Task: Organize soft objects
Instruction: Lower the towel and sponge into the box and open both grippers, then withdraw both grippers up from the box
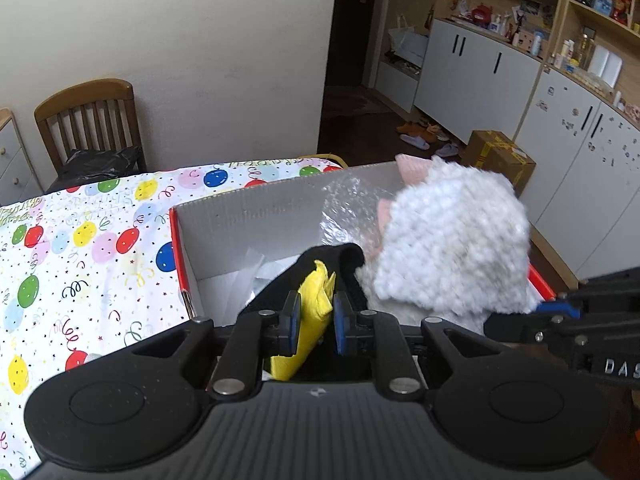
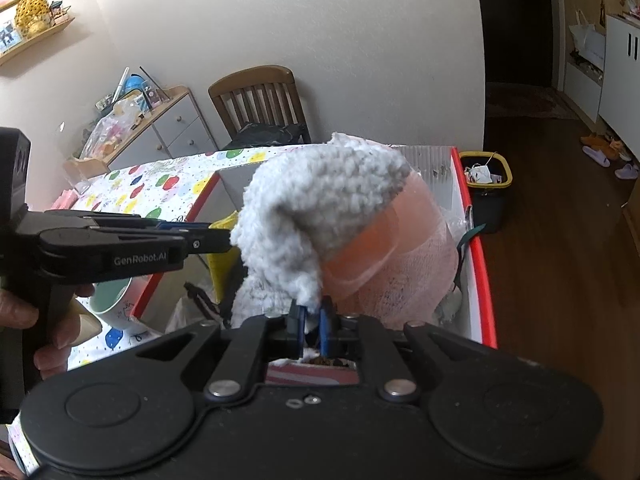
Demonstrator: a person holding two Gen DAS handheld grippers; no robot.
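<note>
My left gripper [image 1: 314, 320] is shut on a yellow soft cloth [image 1: 310, 322] that lies against a black fabric piece [image 1: 340, 264], held over the open red-edged cardboard box [image 1: 256, 208]. My right gripper [image 2: 310, 322] is shut on a fluffy white plush with pink parts [image 2: 320, 216], held above the same box [image 2: 478, 264]. The plush also shows in the left wrist view [image 1: 452, 244] at the right. The left gripper shows in the right wrist view [image 2: 216, 236], reaching in from the left.
The box stands on a table with a balloon-print cloth [image 1: 80, 248]. Bubble wrap [image 1: 348, 208] and white paper lie inside it. A mug [image 2: 112, 300] sits beside the box. A wooden chair [image 1: 88, 120] stands behind the table, a bin [image 2: 486, 176] on the floor.
</note>
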